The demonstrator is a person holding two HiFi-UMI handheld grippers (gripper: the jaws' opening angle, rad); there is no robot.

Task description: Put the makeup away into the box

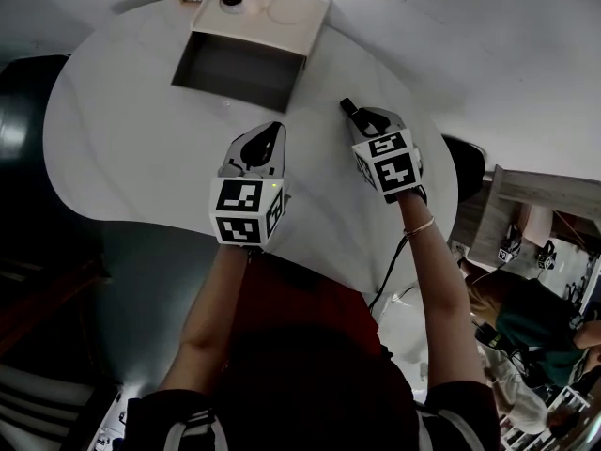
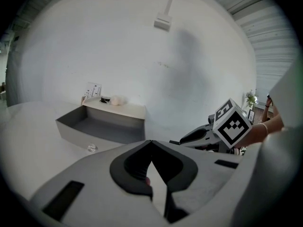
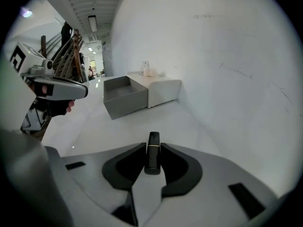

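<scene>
So the right gripper (image 1: pixel 359 120) is pinching a black lipstick (image 3: pixel 152 155), jaws closed in most of the way with the pads sitting flat against both sides of the tube. It's hanging over the white table (image 1: pixel 122 148), a bit short of the box (image 1: pixel 291 12), whose grey drawer (image 1: pixel 235 90) is standing pulled out towards the person. I can't tell whether the tube's far end is touching the tabletop.

The left gripper (image 1: pixel 270 132) is hovering just beside it with its jaws brought together at the tips. It isn't carrying any makeup that I can see.

The lipstick's long axis is running straight along the line of the jaws. Its far end is poking out past the fingertips, angling down and ahead, roughly towards the drawer. There's a thin gold band circling it near that far end.

Going by looks, it's going to feel light and rigid, so no squish and no need for a hard squeeze. The shell is looking glossy though, so it's probably slippery and could pivot or shoot out of the pads. The current hold, across the body behind the band, seems about right. Grabbing only the far end is asking for the cap to pop off, if that's the cap end.
</scene>
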